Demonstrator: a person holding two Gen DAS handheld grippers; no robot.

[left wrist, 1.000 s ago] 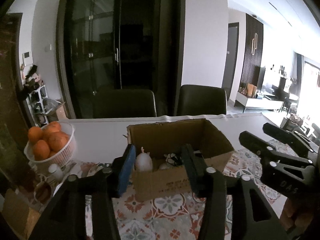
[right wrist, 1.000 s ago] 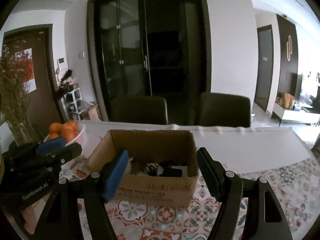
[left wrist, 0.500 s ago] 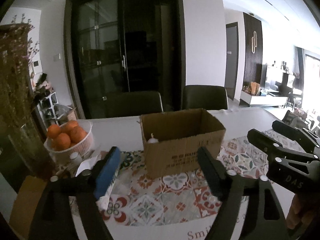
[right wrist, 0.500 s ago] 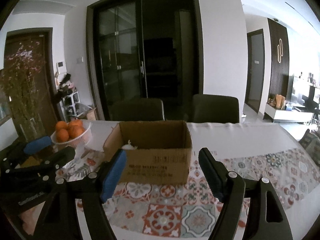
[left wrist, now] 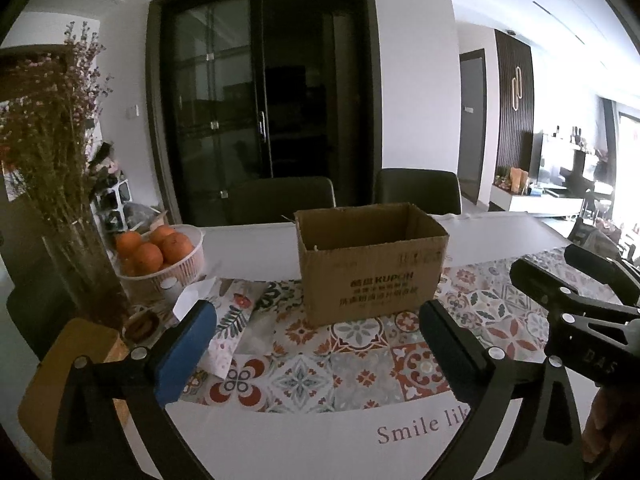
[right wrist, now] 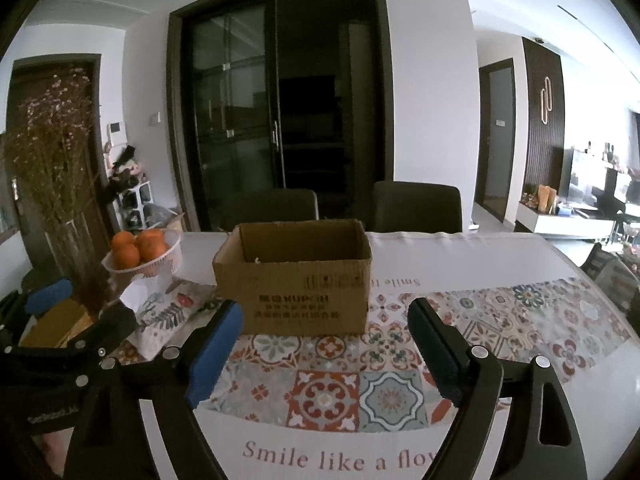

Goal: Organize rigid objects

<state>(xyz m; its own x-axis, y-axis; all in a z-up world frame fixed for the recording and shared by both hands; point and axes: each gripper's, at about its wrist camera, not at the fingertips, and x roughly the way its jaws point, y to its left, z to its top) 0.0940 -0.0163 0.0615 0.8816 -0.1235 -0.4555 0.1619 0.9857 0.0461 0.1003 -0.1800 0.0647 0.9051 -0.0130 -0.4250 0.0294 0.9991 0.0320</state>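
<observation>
Opening empty, left tool [left wrist: 316,332] and right tool [right wrist: 322,328], cardboard box [right wrist: 296,280] ahead, apart.

One cardboard box [left wrist: 370,264] and one basket [left wrist: 168,270] – four oranges [left wrist: 154,245] visible. Two chairs [left wrist: 418,191] behind the table; one vase of dried flowers [left wrist: 52,152]

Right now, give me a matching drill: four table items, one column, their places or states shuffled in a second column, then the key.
Items
1. cardboard box
2. oranges
3. dried flowers
4. left gripper

Descriptions
A. in a white basket left of the box
B. jaws opening, nothing between them
C. open-topped, mid-table on the patterned runner
D. upright in a glass vase at the far left

Pairs: 1-C, 2-A, 3-D, 4-B
</observation>
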